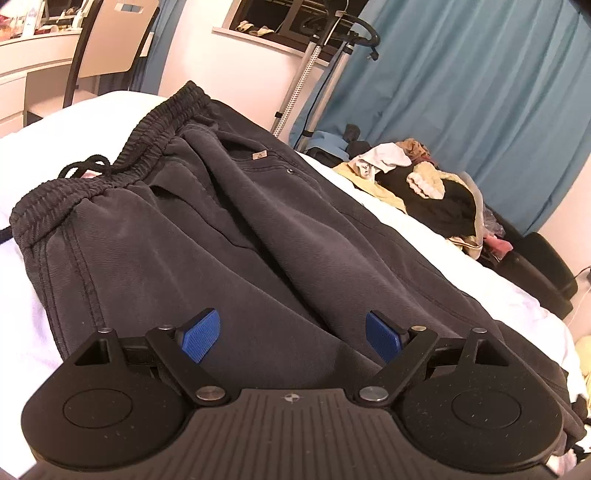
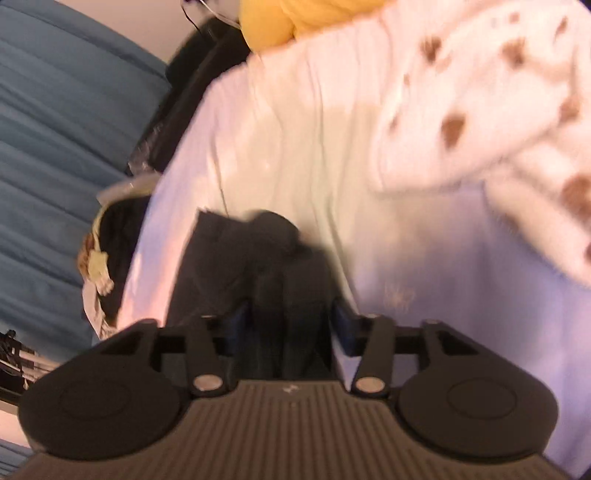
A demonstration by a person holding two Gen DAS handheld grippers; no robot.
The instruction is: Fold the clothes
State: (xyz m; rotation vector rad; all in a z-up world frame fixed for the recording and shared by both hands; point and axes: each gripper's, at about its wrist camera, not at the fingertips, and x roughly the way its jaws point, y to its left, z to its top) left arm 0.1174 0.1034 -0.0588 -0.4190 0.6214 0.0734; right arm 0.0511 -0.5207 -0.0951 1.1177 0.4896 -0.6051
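Note:
Dark grey trousers [image 1: 229,206] lie spread on the white bed [image 1: 66,122], their elastic waistband [image 1: 110,166] and black drawstring at the far left. My left gripper [image 1: 291,326] hovers low over the trouser legs, open wide, with its blue pads [image 1: 201,334] clear of the cloth. In the blurred right wrist view, the dark trouser leg end [image 2: 240,251] lies bunched on the sheet and runs back between the fingers of my right gripper [image 2: 290,323]. Those jaws stand apart, and the pads do not seem to press the cloth.
A heap of mixed clothes [image 1: 424,184] lies past the bed's far edge before a blue curtain [image 1: 461,74]. A chair [image 1: 110,37] and white desk stand at the back left. A white spotted blanket [image 2: 480,110] and a yellow cushion [image 2: 277,18] lie on the bed.

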